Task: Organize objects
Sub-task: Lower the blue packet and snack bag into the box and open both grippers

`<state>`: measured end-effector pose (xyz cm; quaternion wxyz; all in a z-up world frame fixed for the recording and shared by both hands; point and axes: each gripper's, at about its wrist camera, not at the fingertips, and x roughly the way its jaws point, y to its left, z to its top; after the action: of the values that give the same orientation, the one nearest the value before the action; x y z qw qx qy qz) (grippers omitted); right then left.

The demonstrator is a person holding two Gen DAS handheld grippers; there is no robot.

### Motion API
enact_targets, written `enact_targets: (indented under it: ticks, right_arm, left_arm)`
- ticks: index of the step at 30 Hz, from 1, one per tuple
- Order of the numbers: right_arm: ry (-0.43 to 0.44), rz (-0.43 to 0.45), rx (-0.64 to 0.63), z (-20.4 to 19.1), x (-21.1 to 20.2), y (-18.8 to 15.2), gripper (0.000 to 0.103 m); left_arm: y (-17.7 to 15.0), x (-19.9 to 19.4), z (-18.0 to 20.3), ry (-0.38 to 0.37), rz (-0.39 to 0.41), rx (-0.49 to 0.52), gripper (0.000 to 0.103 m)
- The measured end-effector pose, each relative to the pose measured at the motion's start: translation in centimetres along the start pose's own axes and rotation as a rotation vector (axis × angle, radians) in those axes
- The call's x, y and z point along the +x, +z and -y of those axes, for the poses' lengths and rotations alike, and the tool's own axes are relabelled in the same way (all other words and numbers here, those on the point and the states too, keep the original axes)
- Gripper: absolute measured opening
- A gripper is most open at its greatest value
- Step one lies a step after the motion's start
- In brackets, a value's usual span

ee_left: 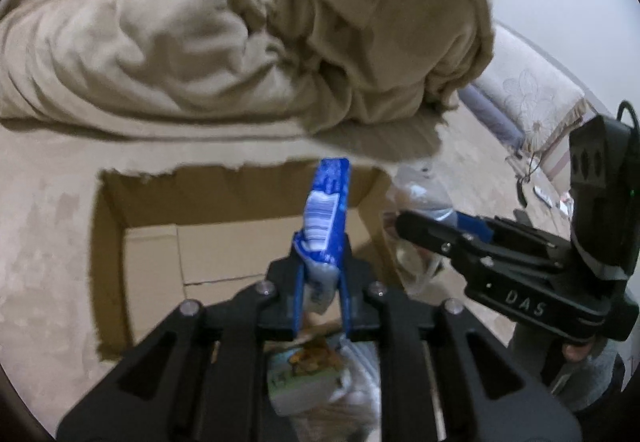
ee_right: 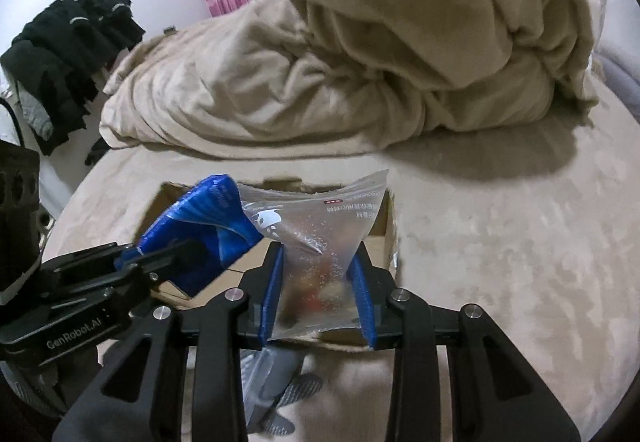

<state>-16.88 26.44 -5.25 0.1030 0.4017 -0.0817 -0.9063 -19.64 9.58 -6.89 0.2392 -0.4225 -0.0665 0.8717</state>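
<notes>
The left tool (ee_left: 322,278) pinches a shiny blue packet (ee_left: 326,217) tight between its blue pads. The packet is long and crinkly, and it stands up, pointing to the top of the frame. It hangs over an open brown cardboard box (ee_left: 152,254) in the middle of the left wrist picture. The box has flat walls and a torn top edge.

The right tool (ee_right: 320,282) holds a clear plastic bag (ee_right: 316,238) between its pads, which stand a little apart. The bag is soft and see-through, with small bits inside, and its wide top points up. It is over the box's right side.

The box sits on a bed (ee_right: 500,262) with a fuzzy tan cover. Behind it a soft beige blanket (ee_right: 380,41) is piled high. Dark clothes (ee_right: 68,53) lie at the upper left of the right wrist picture.
</notes>
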Motion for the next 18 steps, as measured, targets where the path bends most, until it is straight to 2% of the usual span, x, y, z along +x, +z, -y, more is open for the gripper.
enact_targets:
  ticks: [4, 7, 9, 11, 12, 13, 15, 18]
  right_arm:
    - [-0.016, 0.008, 0.009, 0.1, 0.5, -0.2, 0.038]
    - [-0.02, 0.025, 0.022, 0.2, 0.1, -0.1, 0.063]
    - [-0.016, 0.046, 0.029, 0.2, -0.6, -0.1, 0.069]
    - [-0.022, 0.077, 0.033, 0.0, -1.7, 0.1, 0.08]
    - [-0.024, 0.093, 0.034, -0.1, -2.3, 0.2, 0.084]
    - [-0.025, 0.107, 0.035, -0.2, -2.9, 0.2, 0.088]
    - [-0.025, 0.128, 0.031, -0.5, -4.1, 0.3, 0.089]
    - [-0.021, 0.159, 0.021, -1.3, -6.3, 0.3, 0.089]
  left_arm:
    - [-0.1, 0.7, -0.5, 0.046, -0.011, -0.008, 0.027]
    - [-0.1, -0.2, -0.5, 0.089, 0.013, 0.002, 0.033]
    - [-0.3, -1.1, -0.3, 0.104, 0.025, 0.011, 0.038]
    - [-0.4, -2.2, -0.1, 0.116, 0.043, 0.017, 0.053]
    - [-0.5, -3.0, 0.0, 0.12, 0.061, 0.02, 0.065]
    - [-0.6, -3.7, 0.2, 0.119, 0.075, 0.02, 0.071]
    - [-0.7, -5.3, 0.7, 0.14, 0.104, 0.033, 0.072]
    - [-1.0, -7.5, 1.4, 0.17, 0.131, 0.053, 0.081]
